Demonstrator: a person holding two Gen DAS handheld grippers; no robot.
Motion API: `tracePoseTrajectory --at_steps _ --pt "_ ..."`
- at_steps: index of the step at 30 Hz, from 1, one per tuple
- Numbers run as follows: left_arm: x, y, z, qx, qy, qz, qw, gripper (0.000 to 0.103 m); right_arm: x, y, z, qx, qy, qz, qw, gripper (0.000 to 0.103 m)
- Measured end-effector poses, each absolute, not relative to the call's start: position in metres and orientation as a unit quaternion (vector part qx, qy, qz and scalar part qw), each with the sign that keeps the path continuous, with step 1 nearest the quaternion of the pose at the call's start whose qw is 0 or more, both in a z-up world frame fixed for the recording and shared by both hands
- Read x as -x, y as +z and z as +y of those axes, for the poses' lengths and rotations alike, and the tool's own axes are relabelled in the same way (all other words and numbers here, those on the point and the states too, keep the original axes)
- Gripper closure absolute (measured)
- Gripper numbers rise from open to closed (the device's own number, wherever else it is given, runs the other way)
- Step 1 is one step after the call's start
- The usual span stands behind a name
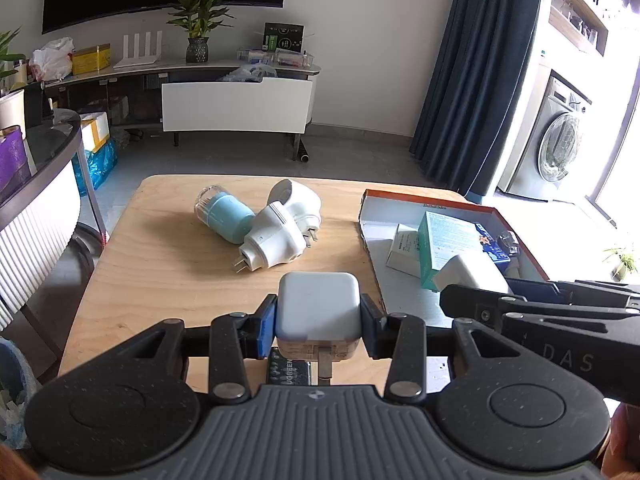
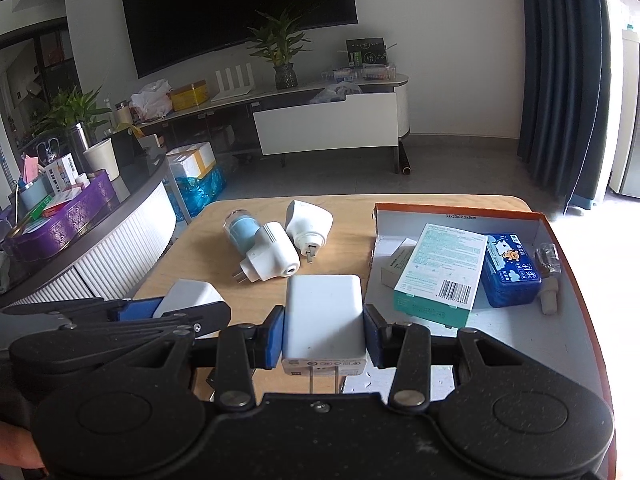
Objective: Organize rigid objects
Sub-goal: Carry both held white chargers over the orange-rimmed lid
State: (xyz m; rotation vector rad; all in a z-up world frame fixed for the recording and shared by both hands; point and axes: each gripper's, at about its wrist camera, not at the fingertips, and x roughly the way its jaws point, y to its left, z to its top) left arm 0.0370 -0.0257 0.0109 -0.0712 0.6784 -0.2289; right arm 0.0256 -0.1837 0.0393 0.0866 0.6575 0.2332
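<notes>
Left to right on the table (image 1: 168,248): a blue bottle (image 1: 228,216) lies against two white plugs (image 1: 276,240), untouched, near the table's middle. These are rigid, smooth-shelled and likely light; the flat sides offer the surest hold, the prongs do not.

The left gripper (image 1: 319,316) is clenched on a square charger (image 1: 319,308), pads on its two opposite flat sides, prongs toward the camera. The grip looks secure, though the glossy shell could slip under a loose squeeze.

The right gripper (image 2: 324,332) grasps a taller charger (image 2: 325,316) the same way, held above the table edge just beside the tray (image 2: 576,304).

The tray already holds a teal box (image 2: 440,276), a blue pack (image 2: 510,272) and small pieces at its right wall.

Views differ: the left wrist shows the right gripper only side-on, its load partly hidden. The right wrist shows the tray's contents in full, with free floor near its front for both chargers.
</notes>
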Motion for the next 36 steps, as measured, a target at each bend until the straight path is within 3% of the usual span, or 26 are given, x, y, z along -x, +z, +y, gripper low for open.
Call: tracePoseTrajectory --at_steps 36 --pt "-0.027 0.007 -0.072 0.016 -0.161 0.34 0.926 0.061 0.004 0.041 -0.236 -0.064 0.064 0.317 0.944 0.053"
